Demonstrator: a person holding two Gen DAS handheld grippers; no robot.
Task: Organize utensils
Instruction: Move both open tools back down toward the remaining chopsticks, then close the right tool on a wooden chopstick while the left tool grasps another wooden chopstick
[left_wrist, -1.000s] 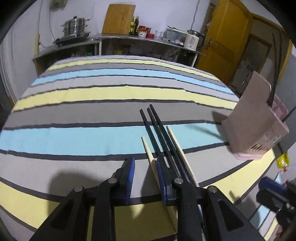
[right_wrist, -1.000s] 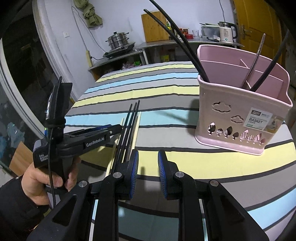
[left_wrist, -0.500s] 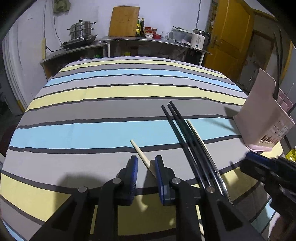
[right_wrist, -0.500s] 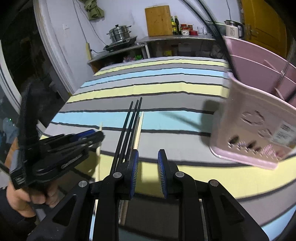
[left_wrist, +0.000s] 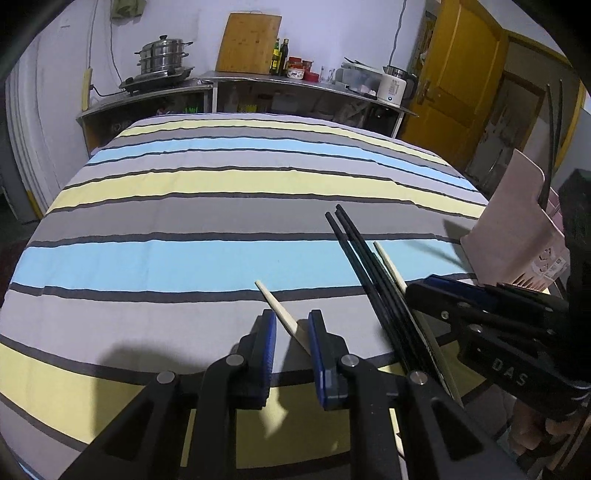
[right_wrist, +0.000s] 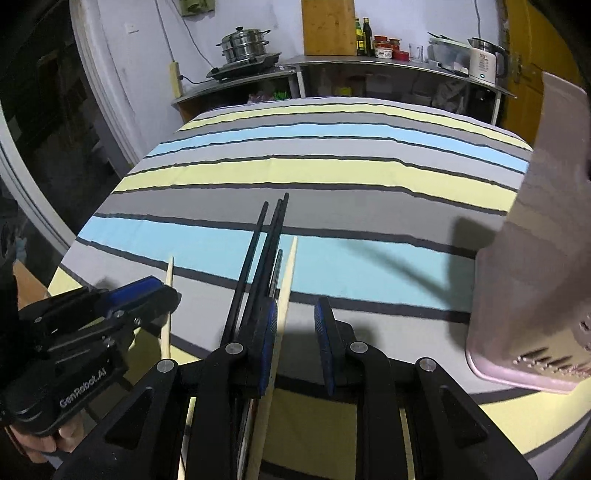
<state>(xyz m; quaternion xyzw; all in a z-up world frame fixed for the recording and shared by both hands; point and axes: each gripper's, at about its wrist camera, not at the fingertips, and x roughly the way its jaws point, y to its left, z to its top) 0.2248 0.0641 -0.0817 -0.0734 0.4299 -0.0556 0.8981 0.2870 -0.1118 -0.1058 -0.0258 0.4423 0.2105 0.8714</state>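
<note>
Right now, count the left claw (left_wrist: 291, 325) as released: narrowed around a pale wooden chopstick (left_wrist: 275, 301) but not pinching it, with a gap on the left pad's side. Count the right claw (right_wrist: 295, 317) as released too and empty, poised over a second wooden chopstick (right_wrist: 290, 269) that runs just inside its left pad, beside the bundle of black chopsticks (right_wrist: 258, 258). Find all of these lying flat toward the near edge of the tabletop (left_wrist: 184, 221), and the pink basket (left_wrist: 517, 221) standing at its right edge with a few long utensils already in it.

Judging from that, treat the step in hand as picking up the pale chopstick with the left claw. Probably best to turn the wrist first, since the stick crosses the gap on a slant. Square the pads to it so both faces meet wood. Sink low enough to catch the thin stick, yet not so low as to pinch the striped cloth. Squeeze gently, then lift straight up before swinging toward the basket. Keep the right claw clear of the black bundle to avoid rolling it.
</note>
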